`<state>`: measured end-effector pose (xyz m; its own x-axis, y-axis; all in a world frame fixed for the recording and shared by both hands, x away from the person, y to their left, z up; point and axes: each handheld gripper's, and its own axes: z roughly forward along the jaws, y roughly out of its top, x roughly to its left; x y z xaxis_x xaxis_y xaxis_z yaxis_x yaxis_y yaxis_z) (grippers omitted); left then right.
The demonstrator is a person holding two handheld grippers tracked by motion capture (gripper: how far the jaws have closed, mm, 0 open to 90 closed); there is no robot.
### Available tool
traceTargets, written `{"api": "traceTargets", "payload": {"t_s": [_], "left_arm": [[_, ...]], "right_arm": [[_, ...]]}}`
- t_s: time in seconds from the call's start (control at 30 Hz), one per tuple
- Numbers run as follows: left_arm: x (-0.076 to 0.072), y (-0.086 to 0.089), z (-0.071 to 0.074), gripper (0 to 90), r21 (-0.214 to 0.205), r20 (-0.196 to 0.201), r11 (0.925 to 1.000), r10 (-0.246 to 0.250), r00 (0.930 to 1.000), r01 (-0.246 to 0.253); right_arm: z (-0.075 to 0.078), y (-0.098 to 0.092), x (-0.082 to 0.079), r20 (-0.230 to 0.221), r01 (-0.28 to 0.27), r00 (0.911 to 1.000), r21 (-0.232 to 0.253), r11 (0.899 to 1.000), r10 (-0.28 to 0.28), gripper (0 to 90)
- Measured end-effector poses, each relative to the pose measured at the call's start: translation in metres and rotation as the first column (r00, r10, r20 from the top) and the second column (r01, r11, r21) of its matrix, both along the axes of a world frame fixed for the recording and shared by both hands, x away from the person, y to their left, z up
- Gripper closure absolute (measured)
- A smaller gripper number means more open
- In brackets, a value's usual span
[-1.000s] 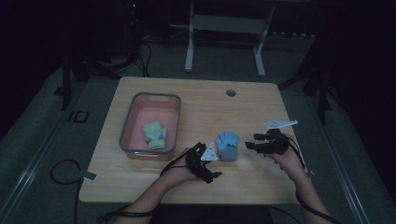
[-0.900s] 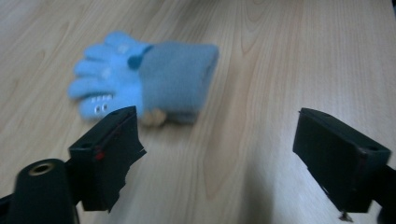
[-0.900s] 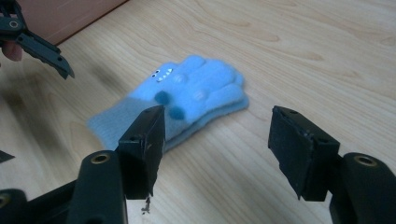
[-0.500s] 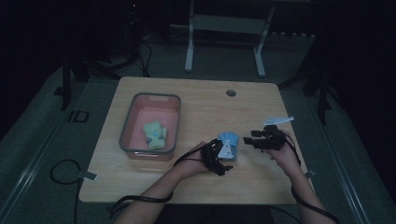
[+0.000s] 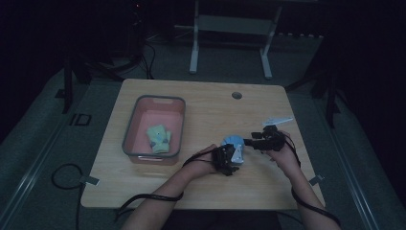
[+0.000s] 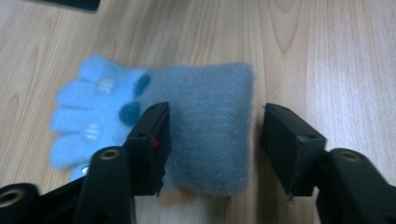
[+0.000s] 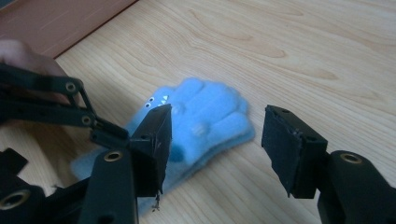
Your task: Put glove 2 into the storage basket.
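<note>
On the wooden surface (image 5: pixel 201 103), the left claw (image 6: pixel 212 135), jaws just closing but not yet pinching, straddles the blue glove's (image 6: pixel 154 126) cuff; the right claw (image 7: pixel 215 140) hovers wide over its fingers. Next, I judge: pinch, lift.

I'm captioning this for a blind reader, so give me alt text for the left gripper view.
A fuzzy blue knitted glove lies flat on a light wooden table, its grey-blue cuff between the open black jaws of the left gripper. Its pale blue fingers point away to the left.
</note>
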<state>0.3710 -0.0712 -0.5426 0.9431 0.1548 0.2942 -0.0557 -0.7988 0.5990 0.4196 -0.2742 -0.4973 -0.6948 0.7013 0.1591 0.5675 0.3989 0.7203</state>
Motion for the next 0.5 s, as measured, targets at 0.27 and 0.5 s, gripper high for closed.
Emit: {"api": "traceTargets", "payload": {"t_s": [0.27,0.5], "left_arm": [[0.004,0.004,-0.002,71.3,-0.015,0.022,0.9999,0.009,0.9997,-0.009],[0.005,0.005,-0.001,73.9,-0.002,0.012,1.0000,-0.004,0.9999,0.004]], "right_arm": [[-0.010,0.010,0.010,-0.059,0.046,0.9973,0.008,0.999,-0.045,41.2],[-0.030,0.017,0.019,-0.108,0.102,0.9886,-0.024,0.994,-0.105,34.8]]}}
